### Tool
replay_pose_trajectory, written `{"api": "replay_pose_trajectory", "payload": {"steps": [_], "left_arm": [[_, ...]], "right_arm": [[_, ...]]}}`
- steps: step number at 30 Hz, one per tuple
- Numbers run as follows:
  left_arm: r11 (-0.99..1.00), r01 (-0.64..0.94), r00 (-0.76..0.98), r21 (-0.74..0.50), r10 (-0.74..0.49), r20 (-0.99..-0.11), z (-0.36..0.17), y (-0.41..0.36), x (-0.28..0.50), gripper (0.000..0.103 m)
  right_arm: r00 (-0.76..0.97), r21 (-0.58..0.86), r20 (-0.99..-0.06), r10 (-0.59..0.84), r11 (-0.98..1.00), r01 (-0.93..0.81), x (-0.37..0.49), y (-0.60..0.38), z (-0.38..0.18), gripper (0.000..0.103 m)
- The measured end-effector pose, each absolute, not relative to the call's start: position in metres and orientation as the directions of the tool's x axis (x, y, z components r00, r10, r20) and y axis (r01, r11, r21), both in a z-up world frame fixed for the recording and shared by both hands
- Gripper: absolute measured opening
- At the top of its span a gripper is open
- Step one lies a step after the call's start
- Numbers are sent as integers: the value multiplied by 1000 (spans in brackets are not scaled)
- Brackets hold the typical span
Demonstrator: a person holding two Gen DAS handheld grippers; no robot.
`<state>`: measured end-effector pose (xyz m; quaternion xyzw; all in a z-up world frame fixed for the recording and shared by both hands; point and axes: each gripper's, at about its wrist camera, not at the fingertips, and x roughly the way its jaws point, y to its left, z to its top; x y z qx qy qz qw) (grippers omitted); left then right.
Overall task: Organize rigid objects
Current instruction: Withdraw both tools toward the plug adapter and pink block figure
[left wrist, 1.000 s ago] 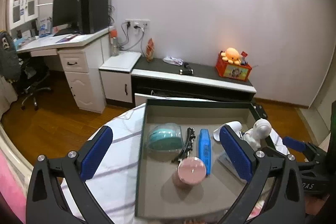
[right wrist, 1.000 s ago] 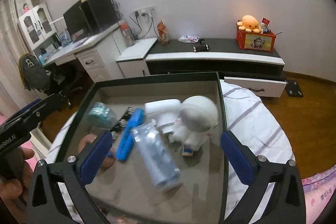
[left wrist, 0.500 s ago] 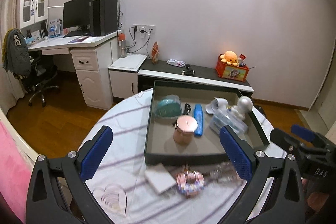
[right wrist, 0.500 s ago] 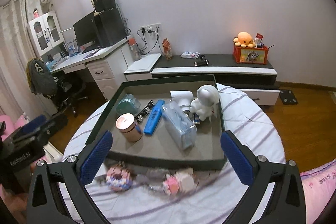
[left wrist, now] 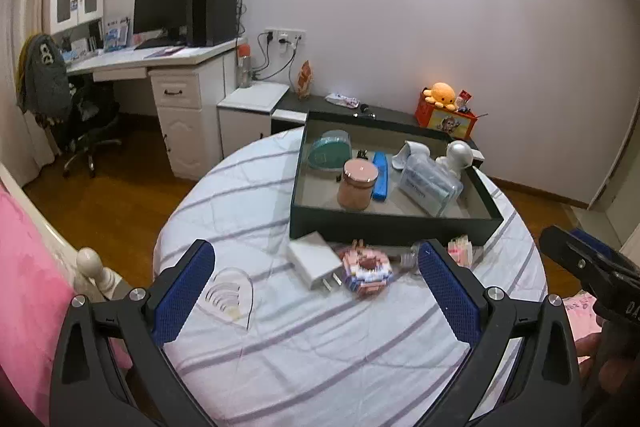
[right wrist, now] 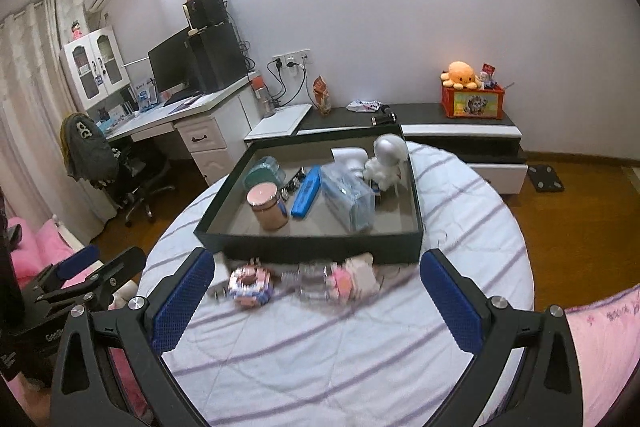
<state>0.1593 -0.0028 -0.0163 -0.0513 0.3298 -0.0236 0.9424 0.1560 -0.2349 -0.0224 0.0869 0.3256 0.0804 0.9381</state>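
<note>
A dark tray (left wrist: 384, 229) (right wrist: 316, 251) on the round striped table holds a pink jar (left wrist: 357, 184) (right wrist: 267, 207), a blue bar (left wrist: 380, 175) (right wrist: 306, 191), a teal round case (left wrist: 329, 155), a clear box (left wrist: 430, 183) (right wrist: 348, 199) and a white astronaut figure (left wrist: 456, 155) (right wrist: 386, 161). In front of the tray lie a white charger (left wrist: 314, 264), a pink block toy (left wrist: 367, 273) (right wrist: 251, 285), a clear bottle (right wrist: 310, 277) and a second pink toy (right wrist: 354, 277). My left gripper (left wrist: 316, 303) and right gripper (right wrist: 316, 303) are open and empty, above the table's near side.
A clear heart-shaped piece (left wrist: 230, 297) lies at the table's left front. Pink bedding (left wrist: 28, 291) borders the left. A desk with chair (left wrist: 88, 123) and a low cabinet (right wrist: 452, 131) stand behind the table.
Both grippers have pulled back and up from over the tray. The table's near side and the loose items in front of the tray have come into view.
</note>
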Motion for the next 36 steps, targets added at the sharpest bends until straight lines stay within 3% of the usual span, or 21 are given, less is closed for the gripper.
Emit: {"api": "replay_pose_trajectory", "payload": {"steps": [21,36], "left_arm": [[993,-10,766,-118,-68,-640,-26,3,141,103],[994,-50,691,-96,-35,-722,-76,4,177,103]], "right_arm": [[752,211,-623,215,972,-103,131,-228,-33,103],[688,170,-709,156,984,-47,160,-240,-73,103]]}}
